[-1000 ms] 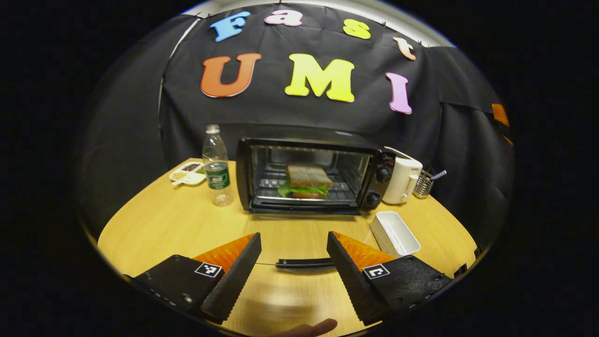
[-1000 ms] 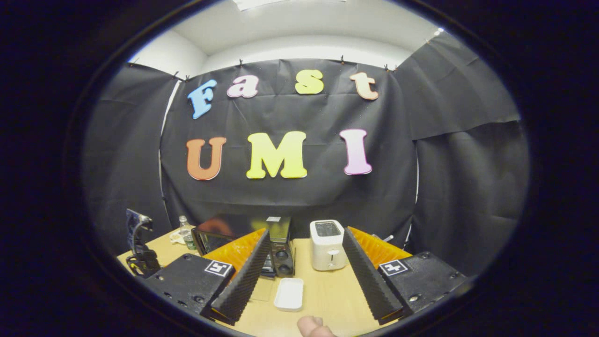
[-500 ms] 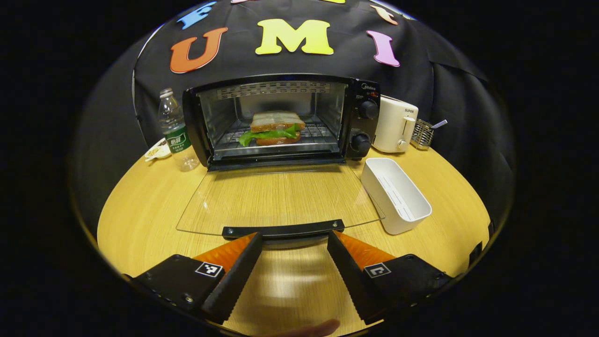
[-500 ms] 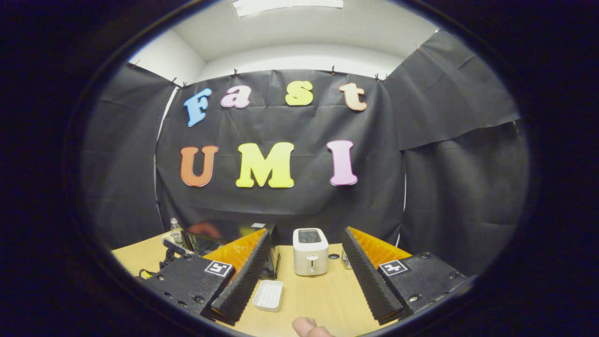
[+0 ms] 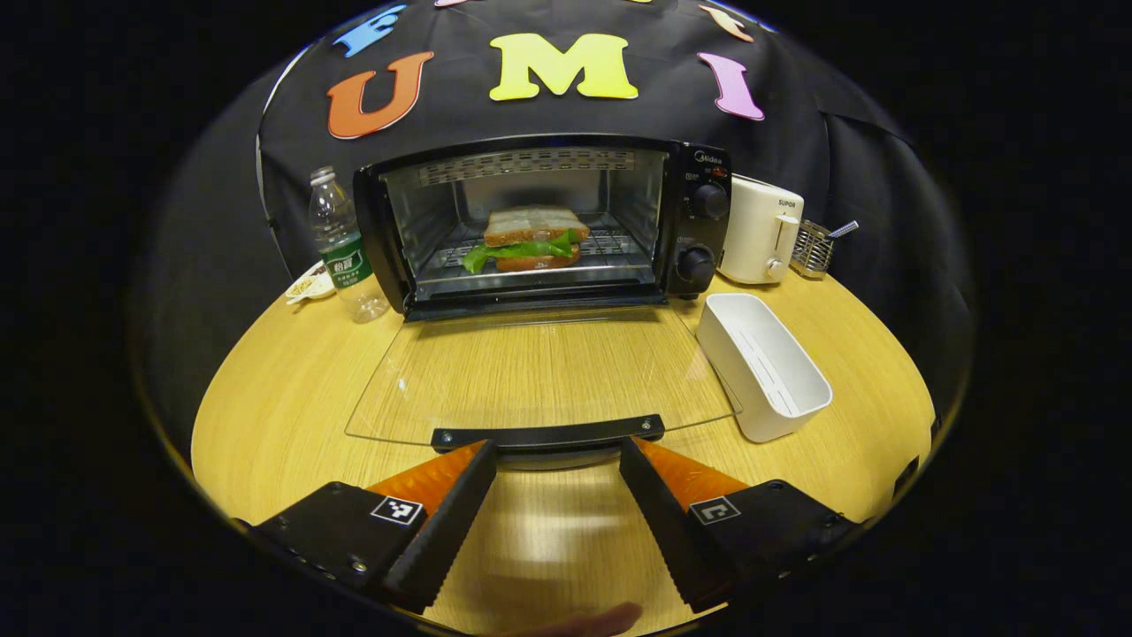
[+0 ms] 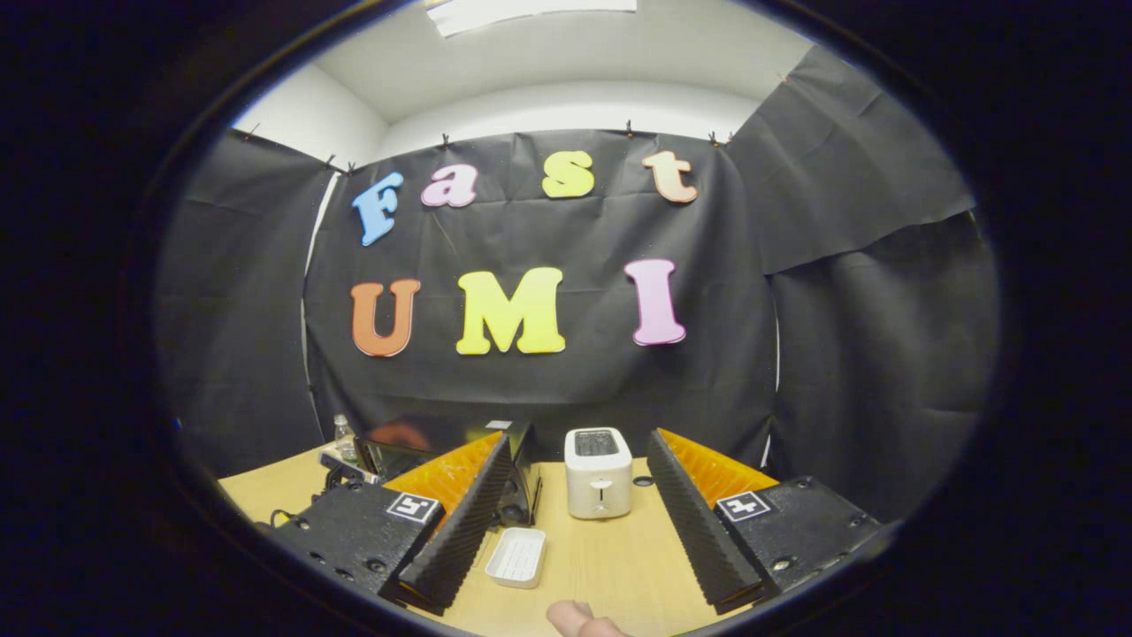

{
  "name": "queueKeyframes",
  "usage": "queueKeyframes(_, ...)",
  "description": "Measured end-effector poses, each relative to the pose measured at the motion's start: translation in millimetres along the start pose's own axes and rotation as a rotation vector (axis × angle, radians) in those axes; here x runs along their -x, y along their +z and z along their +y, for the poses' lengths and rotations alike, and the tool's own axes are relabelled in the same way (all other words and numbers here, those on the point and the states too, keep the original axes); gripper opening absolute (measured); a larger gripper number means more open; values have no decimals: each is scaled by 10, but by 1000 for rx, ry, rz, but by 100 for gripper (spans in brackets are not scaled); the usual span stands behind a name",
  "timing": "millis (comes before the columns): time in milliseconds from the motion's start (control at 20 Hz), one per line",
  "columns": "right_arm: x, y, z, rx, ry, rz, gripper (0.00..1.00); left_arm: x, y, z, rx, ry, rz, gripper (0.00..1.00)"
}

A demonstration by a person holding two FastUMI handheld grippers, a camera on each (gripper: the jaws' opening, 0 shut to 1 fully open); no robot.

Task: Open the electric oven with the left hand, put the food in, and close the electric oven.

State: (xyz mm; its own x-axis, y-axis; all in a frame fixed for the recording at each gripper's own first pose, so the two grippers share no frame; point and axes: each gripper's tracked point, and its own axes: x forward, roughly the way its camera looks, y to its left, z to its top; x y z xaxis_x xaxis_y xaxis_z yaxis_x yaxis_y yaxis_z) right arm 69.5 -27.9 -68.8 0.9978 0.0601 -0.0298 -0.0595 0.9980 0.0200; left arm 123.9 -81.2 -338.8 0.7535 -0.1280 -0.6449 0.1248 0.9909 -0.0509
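The black electric oven (image 5: 539, 221) stands at the back of the table with its glass door (image 5: 539, 372) folded flat down toward me. A sandwich (image 5: 531, 239) with green lettuce lies on the rack inside. The door's black handle (image 5: 548, 435) sits just beyond my left gripper (image 5: 553, 456), which is open with nothing between its fingers. In the right gripper view the oven (image 6: 522, 456) is partly hidden behind one finger. My right gripper (image 6: 575, 447) is open, held high and back over the table, holding nothing.
A white rectangular tray (image 5: 765, 367) lies right of the open door, a white toaster (image 5: 761, 230) and a wire utensil holder (image 5: 814, 252) behind it. A water bottle (image 5: 340, 248) and a small snack dish (image 5: 309, 285) stand left of the oven. Fingertip (image 6: 579, 617) at bottom edge.
The left gripper view went from looking level at the oven a second ago to looking down on the lowered door; the handle now lies slightly farther from the fingertips. The right gripper shifted little.
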Motion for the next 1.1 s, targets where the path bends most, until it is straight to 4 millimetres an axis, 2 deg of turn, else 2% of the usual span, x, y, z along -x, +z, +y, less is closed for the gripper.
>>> queueKeyframes(100,0,-62,-11,-2,4,14,99,2,-50,-2,19,9,16,94)
queueKeyframes(200,24,-61,-45,2,0,12,99,-10,-138,-104,52,-27,37,94)
queueKeyframes(300,16,-66,-69,-3,-2,9,99,-14,-162,-97,62,-21,50,95)
queueKeyframes(400,15,-84,-73,-7,0,13,99,-41,-140,-92,63,-11,53,94)
queueKeyframes(450,17,-102,-86,-8,1,19,99,-40,-52,-74,44,4,17,94)
queueKeyframes(750,35,-107,-145,-13,-8,20,99,3,17,-68,26,18,14,94)
queueKeyframes(900,43,-110,-147,-16,-7,19,99,96,166,-57,20,33,-36,94)
queueKeyframes(1000,26,-119,-151,-19,-7,21,99,183,365,-29,9,37,-93,94)
queueKeyframes(1050,38,-119,-157,-20,-8,22,99,218,529,3,0,40,-148,95)
queueKeyframes(1100,34,-123,-159,-22,-9,22,99,272,633,84,-3,43,-196,95)
